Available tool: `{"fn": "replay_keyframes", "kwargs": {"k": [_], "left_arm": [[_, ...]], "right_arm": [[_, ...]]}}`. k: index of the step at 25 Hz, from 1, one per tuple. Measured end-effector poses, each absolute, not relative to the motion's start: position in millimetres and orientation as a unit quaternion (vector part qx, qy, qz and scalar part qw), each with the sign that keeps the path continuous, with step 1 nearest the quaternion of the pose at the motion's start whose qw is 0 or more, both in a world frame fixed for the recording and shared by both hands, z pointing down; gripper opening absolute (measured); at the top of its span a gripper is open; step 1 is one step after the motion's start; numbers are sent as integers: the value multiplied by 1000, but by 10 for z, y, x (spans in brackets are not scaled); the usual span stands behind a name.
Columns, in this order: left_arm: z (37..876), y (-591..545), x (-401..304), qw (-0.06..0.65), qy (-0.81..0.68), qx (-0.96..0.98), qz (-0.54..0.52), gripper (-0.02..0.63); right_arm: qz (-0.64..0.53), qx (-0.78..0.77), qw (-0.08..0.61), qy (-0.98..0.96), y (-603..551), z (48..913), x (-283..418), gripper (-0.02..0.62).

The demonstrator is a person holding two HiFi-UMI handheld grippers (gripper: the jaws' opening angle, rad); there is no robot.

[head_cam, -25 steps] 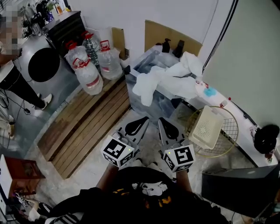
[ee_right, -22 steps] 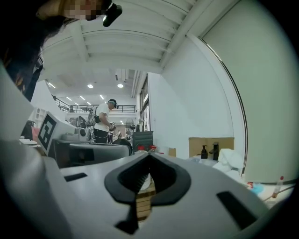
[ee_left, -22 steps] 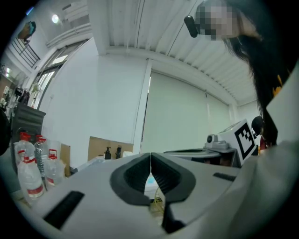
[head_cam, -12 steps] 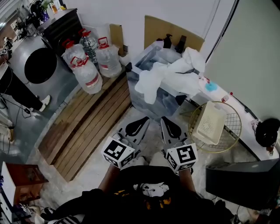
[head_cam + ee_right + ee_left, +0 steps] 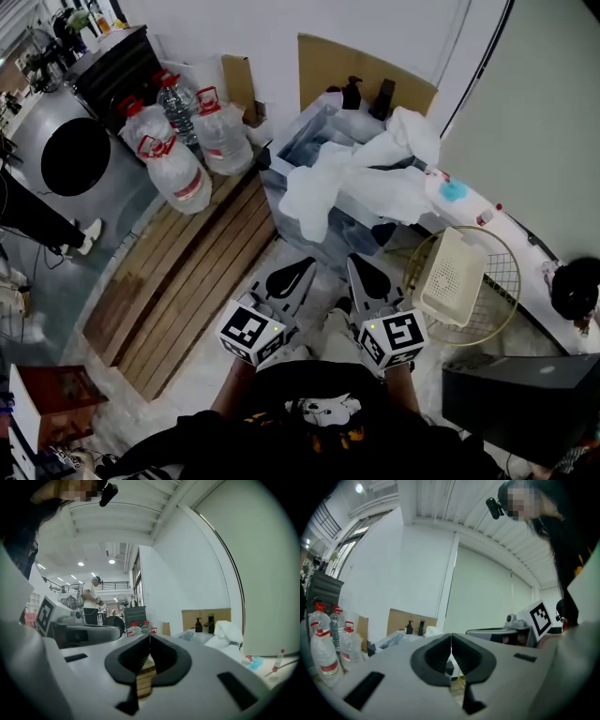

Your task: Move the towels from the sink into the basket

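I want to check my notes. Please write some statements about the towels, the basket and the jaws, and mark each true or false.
The white towels hang over the rim of the sink. True.
The wire basket already holds a towel. False: only a cream perforated tray lies in it.
The left gripper has its jaws shut and empty. True.
The right gripper holds a towel. False: its jaws are shut on nothing.
The water bottles stand right of the sink. False: they stand left of it.

Bright, even ceiling light; gripper views bulge, vignette darkly, near parts perhaps blurred.
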State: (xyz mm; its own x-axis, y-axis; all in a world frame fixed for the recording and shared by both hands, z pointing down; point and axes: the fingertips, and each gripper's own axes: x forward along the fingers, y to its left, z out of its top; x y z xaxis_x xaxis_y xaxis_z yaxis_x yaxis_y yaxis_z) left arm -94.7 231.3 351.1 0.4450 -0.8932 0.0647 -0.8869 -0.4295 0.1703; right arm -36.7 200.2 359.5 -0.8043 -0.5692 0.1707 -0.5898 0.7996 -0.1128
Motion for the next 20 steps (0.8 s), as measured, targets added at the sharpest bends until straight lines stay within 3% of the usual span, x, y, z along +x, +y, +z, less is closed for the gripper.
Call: {"fn": "replay_keyframes", "kwargs": {"k": [20], "left_arm": [[3488, 174, -583, 80, -544, 835, 11, 8]], "right_arm": [[125, 282, 75, -948, -103, 3843, -19, 6]]}}
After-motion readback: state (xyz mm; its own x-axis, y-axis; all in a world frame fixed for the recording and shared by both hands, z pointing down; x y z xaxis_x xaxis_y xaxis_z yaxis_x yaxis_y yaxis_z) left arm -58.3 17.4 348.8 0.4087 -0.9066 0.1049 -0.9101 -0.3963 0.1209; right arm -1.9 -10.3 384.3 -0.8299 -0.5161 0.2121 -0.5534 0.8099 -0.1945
